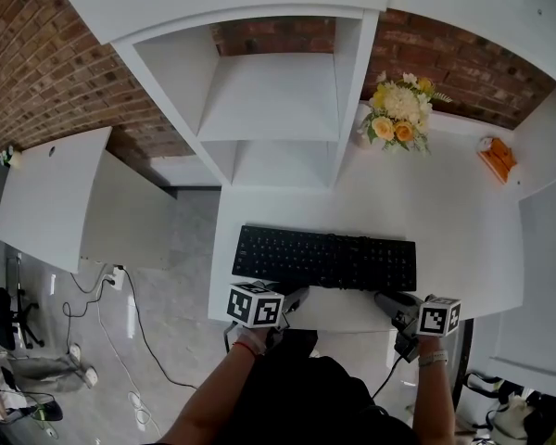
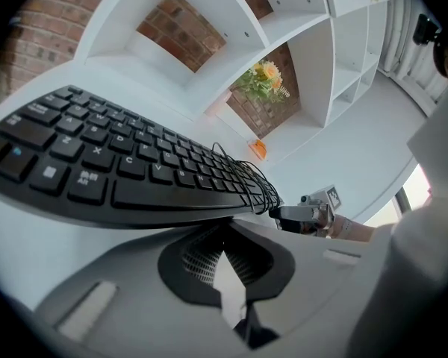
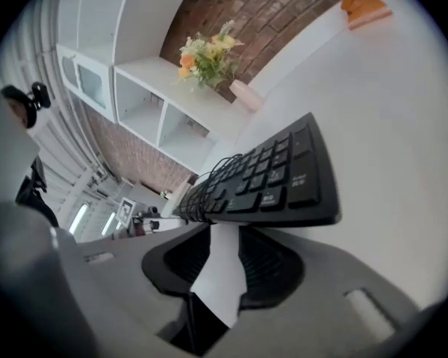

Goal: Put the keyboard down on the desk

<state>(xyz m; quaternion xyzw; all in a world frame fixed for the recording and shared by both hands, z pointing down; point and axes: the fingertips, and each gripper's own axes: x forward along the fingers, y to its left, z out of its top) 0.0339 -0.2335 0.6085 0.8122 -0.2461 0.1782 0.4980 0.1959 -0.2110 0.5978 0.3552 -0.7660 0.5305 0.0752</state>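
One white desk [image 1: 463, 221] bears one black keyboard [image 1: 324, 258], lying along its front edge. My two grippers sit at the keyboard's near side. My left gripper [image 1: 292, 302] has its jaws closed on nothing. My right gripper [image 1: 389, 301] has its jaws parted and empty. One flower bouquet [image 1: 400, 114] stands behind.

place: office | cues: white desk [image 1: 463, 221], keyboard [image 1: 324, 258], shelf unit [image 1: 269, 95], brick wall [image 1: 46, 54], flowers [image 1: 400, 109]
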